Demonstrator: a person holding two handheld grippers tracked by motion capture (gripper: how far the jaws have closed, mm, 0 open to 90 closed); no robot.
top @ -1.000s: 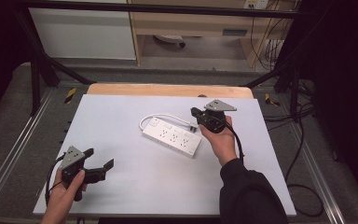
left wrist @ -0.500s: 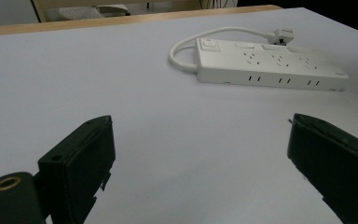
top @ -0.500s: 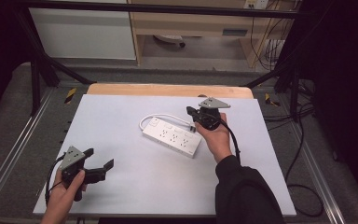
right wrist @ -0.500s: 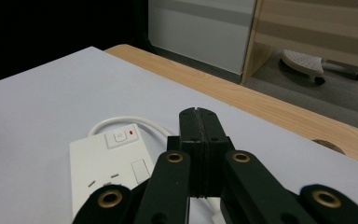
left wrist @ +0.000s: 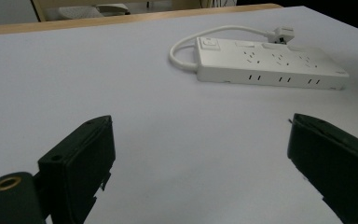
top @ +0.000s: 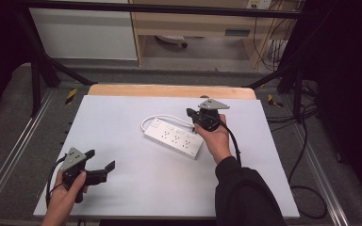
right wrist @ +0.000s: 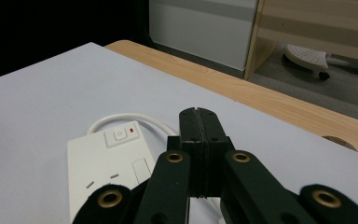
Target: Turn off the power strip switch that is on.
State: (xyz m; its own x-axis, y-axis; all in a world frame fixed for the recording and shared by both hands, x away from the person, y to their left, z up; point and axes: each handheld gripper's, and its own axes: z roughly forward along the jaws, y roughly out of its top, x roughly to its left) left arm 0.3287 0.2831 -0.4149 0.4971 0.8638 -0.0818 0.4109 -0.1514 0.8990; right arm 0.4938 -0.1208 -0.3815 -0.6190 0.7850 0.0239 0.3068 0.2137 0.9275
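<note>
Down at about seven o'clock on the white table top [top: 122, 197], the person's left hand [top: 66, 197] holds the left gripper [top: 100, 165] low over the surface. Its jaws are spread wide, with bare table between them and nothing in their grasp; in the left gripper view the two black pads [left wrist: 81, 163] stand far apart at the frame's lower corners, pointing toward the middle of the table.

At the centre lies a white power strip [top: 173, 138], flat, running from ten o'clock to four o'clock. Its short white cord [top: 147, 121] loops out from the switch end at ten o'clock and curls back along its far side.

Just past the strip, at about two o'clock, the right hand [top: 216, 139] holds the right gripper [top: 191, 113]. Its jaws are pressed together with nothing between them. In the right gripper view the closed tips hover just above the strip's switch end; whether they touch it I cannot tell.
</note>
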